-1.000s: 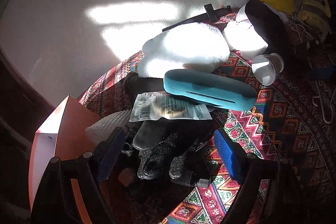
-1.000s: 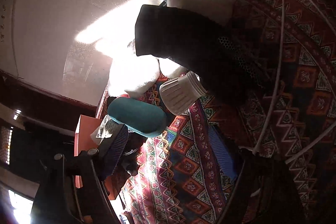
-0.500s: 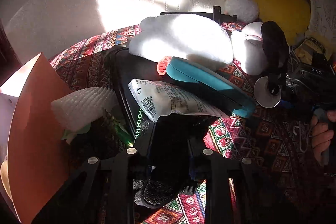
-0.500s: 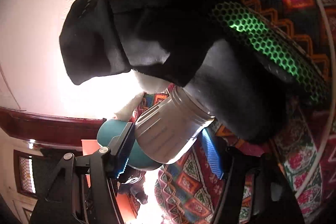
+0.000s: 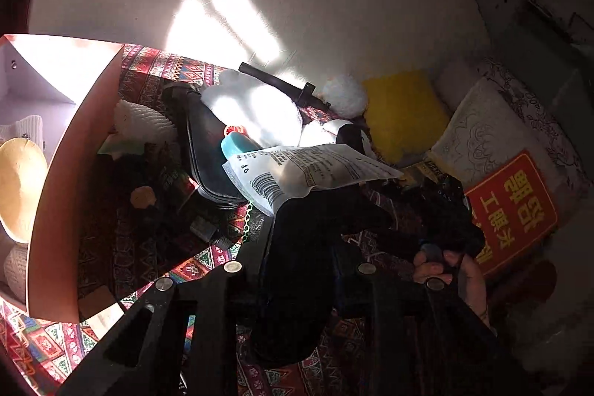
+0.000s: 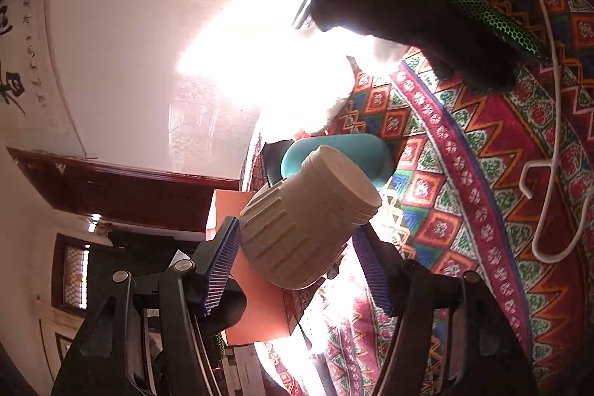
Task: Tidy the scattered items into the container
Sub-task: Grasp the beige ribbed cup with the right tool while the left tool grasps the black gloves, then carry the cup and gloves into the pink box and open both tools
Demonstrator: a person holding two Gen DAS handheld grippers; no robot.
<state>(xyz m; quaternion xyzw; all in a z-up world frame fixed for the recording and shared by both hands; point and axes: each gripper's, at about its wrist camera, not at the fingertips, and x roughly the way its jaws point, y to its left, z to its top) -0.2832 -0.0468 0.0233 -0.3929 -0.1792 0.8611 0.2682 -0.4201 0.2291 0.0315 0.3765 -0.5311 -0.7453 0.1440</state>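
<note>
The right gripper (image 6: 297,266) clamps the stiff, light ribbed white jar (image 6: 308,218) by its sides, while the left gripper (image 5: 297,270) pinches a soft dark cloth (image 5: 308,247) near the orange container (image 5: 55,180).

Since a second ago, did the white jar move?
Yes. The white jar lay by the black cloth on the patterned cloth; now the right gripper holds it, lifted away.
</note>
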